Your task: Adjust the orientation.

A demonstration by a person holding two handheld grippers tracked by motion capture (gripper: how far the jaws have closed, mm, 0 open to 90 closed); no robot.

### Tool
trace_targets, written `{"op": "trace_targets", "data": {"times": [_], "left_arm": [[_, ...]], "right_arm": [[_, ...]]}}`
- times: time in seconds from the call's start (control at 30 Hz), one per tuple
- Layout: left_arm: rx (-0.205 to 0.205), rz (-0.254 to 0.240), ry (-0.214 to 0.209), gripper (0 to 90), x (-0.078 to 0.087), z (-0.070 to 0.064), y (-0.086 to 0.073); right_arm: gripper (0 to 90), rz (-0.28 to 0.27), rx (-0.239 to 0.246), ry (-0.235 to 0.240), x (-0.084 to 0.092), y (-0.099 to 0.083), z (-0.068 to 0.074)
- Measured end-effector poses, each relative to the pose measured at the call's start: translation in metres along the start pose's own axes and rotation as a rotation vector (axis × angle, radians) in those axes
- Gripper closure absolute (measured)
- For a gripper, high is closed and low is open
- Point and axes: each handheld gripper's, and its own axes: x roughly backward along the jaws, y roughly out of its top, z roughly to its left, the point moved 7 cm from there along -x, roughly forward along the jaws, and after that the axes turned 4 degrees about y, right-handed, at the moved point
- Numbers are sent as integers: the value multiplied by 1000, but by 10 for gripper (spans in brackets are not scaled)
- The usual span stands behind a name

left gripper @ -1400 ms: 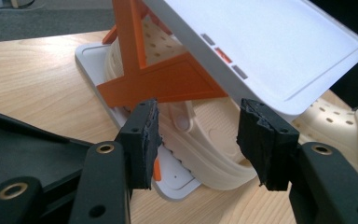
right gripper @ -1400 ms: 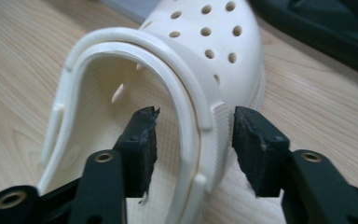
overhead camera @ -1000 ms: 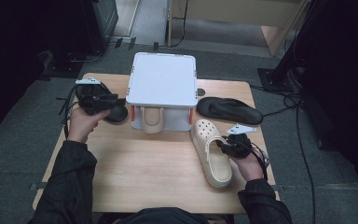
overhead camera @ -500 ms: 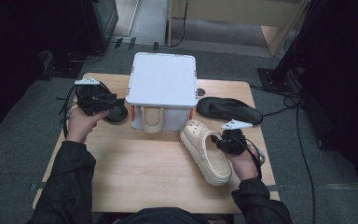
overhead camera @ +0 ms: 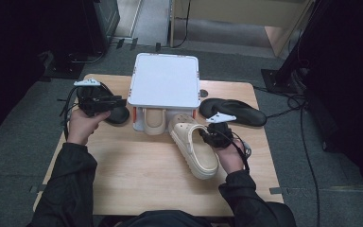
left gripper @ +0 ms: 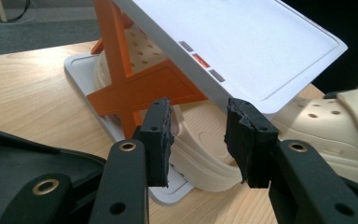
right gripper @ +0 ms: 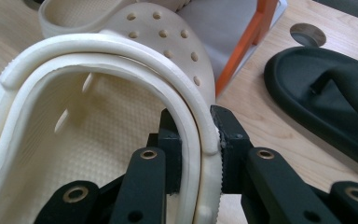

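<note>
My right gripper [right gripper: 198, 126] is shut on the side rim of a cream clog [right gripper: 98, 116], one jaw inside and one outside; its jaws closed on that rim within the last second. In the high view that clog [overhead camera: 196, 153] lies slanted in front of the white rack [overhead camera: 165, 80], with my right gripper [overhead camera: 208, 137] at its right side. A second cream clog [overhead camera: 153, 122] sits under the rack. My left gripper [overhead camera: 116, 105] hovers at a black slipper [overhead camera: 118, 116]. Its jaws have just been closing, and my left gripper [left gripper: 198, 135] is open with nothing between them.
Another black slipper [overhead camera: 234, 111] lies at the right of the wooden table [overhead camera: 137, 179], close to my right hand. The rack stands on orange cross supports [left gripper: 135, 88]. A round hole [overhead camera: 203, 93] is in the tabletop behind it. Dark floor and cables surround the table.
My right hand has carried the cream clog left and toward the rack, turning its toe that way. The left hand has stayed where it was.
</note>
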Motion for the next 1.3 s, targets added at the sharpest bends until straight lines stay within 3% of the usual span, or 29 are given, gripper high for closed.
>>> {"op": "trace_targets", "data": {"times": [0.23,0.53,0.9,1.03,1.13,1.23,1.3], "left_arm": [[-6,-4,-2,614,-2,-2,0],[-4,-4,-3,621,-2,-1,0],[-2,-5,1,620,-2,-1,0],[0,-2,4,614,-2,0,0],[-2,-2,4,608,-3,0,-1],[-2,-2,6,606,-3,0,-1],[0,-2,6,605,-3,1,-1]], "right_arm": [[761,7,-25,-34,-17,6,0],[758,13,19,-68,-32,13,16],[715,-1,11,-87,-50,19,22],[628,-11,-20,-37,-50,16,21],[516,-21,-57,52,-47,14,20],[486,-43,-80,91,-38,12,17],[483,-44,-66,90,-30,8,17]]}}
